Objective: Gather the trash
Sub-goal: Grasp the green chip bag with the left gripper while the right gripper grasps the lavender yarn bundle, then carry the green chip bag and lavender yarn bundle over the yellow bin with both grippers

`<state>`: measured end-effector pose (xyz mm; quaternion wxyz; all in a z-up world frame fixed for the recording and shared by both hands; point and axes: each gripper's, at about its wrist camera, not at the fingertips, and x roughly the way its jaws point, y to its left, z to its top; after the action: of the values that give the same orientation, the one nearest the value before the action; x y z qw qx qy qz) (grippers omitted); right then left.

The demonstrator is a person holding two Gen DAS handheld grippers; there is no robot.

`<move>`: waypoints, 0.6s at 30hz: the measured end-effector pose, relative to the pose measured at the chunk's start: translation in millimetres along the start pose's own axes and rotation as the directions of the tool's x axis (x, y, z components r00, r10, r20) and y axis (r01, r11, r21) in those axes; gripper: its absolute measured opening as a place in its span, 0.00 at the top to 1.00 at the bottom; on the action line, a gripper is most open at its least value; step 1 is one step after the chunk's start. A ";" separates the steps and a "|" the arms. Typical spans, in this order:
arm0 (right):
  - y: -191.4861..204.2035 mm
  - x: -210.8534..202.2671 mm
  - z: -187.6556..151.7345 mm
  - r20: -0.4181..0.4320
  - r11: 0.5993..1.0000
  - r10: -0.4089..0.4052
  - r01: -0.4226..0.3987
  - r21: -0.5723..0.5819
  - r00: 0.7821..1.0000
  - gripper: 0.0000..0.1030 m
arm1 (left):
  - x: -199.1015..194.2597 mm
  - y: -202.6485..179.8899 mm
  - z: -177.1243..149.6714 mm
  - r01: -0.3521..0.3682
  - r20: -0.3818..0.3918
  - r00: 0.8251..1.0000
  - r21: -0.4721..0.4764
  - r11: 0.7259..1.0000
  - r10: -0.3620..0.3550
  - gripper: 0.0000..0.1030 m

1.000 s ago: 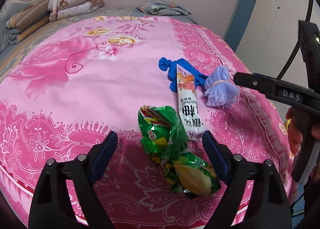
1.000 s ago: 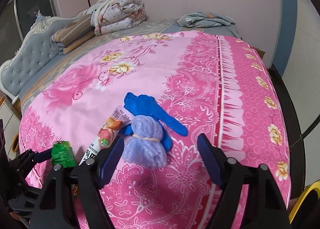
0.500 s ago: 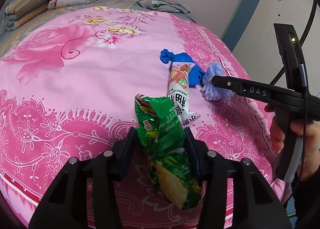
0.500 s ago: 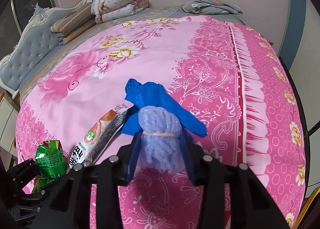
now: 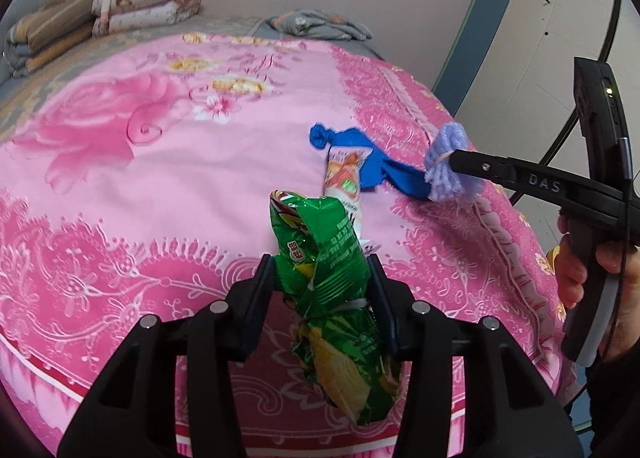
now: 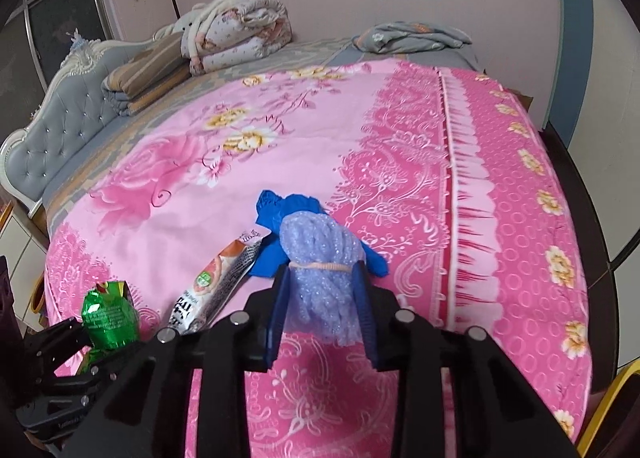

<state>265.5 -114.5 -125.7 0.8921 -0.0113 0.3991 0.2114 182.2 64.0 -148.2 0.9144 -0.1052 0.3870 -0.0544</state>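
Observation:
My left gripper (image 5: 322, 270) is shut on a crumpled green snack bag (image 5: 328, 282) and holds it just above the pink bedspread (image 5: 140, 185). The bag also shows in the right wrist view (image 6: 110, 314). My right gripper (image 6: 322, 278) is shut on a lilac mesh bundle (image 6: 320, 254) tied with a rubber band, lifted off the bed; it also shows in the left wrist view (image 5: 448, 165). A blue glove (image 6: 280, 209) and a long white snack wrapper (image 6: 216, 282) lie on the bedspread between the grippers.
Folded quilts (image 6: 236, 33) and a grey garment (image 6: 412, 35) lie at the far end of the bed. A padded headboard (image 6: 60, 125) stands at the left. The bed's edge drops off at the right, by a yellow object (image 6: 616, 398).
Both grippers went from open to shut: the left closed on the green bag, the right on the lilac bundle. Both items are now lifted off the bedspread.

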 end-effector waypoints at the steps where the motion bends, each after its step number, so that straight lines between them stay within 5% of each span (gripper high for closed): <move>1: -1.4 -6.2 -0.5 0.006 1.000 0.000 0.000 0.002 1.000 0.71 | -4.2 -3.0 1.4 -0.002 0.010 1.000 0.009 1.000 0.002 0.58; 11: -24.3 -81.1 -1.4 0.109 0.999 -0.031 0.026 0.043 0.994 0.71 | -37.3 -42.4 20.6 0.016 0.082 0.996 0.074 0.997 -0.022 0.58; 18: -55.6 -154.5 -1.5 0.219 0.990 -0.106 0.083 0.111 0.970 0.71 | -53.0 -88.4 40.9 0.052 0.123 0.990 0.137 0.989 -0.069 0.58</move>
<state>194.4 -222.3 -24.2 0.9400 0.0389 0.3049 0.1479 173.2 -6.2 -62.8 0.9401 -0.0590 0.3202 -0.1011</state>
